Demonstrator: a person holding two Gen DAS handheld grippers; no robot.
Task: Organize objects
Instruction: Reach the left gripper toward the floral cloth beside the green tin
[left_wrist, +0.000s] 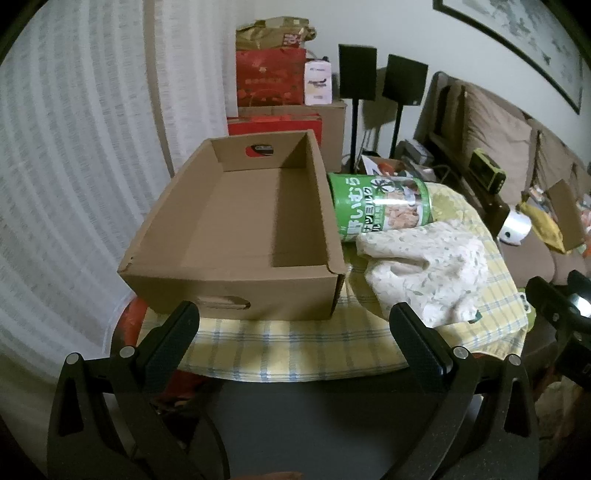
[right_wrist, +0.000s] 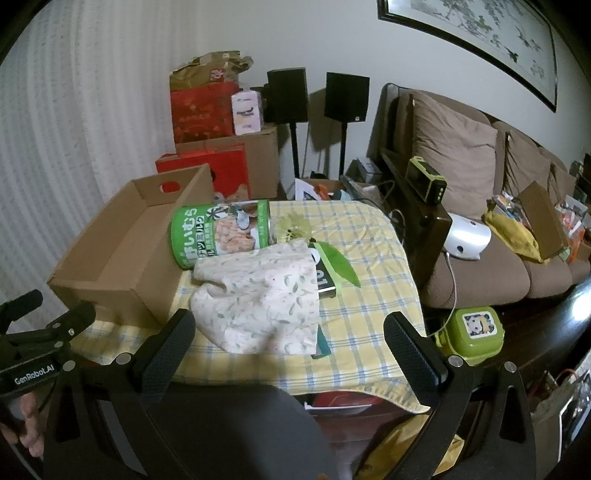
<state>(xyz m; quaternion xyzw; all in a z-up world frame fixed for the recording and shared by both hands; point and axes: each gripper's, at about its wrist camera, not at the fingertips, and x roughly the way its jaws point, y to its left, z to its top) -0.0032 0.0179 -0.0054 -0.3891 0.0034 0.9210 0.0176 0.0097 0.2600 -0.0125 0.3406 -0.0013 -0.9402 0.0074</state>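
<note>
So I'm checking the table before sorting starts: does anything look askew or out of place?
Yes. The green printed canister lies on its side against the empty cardboard box, and the crumpled leaf-patterned cloth is heaped over a dark book, partly hiding it.

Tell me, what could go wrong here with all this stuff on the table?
The green cylindrical snack can lies on its side, so a nudge could roll it. The crumpled leaf-print cloth hides part of a dark book, which may drag along. The empty cardboard box sits near the table edge.
</note>
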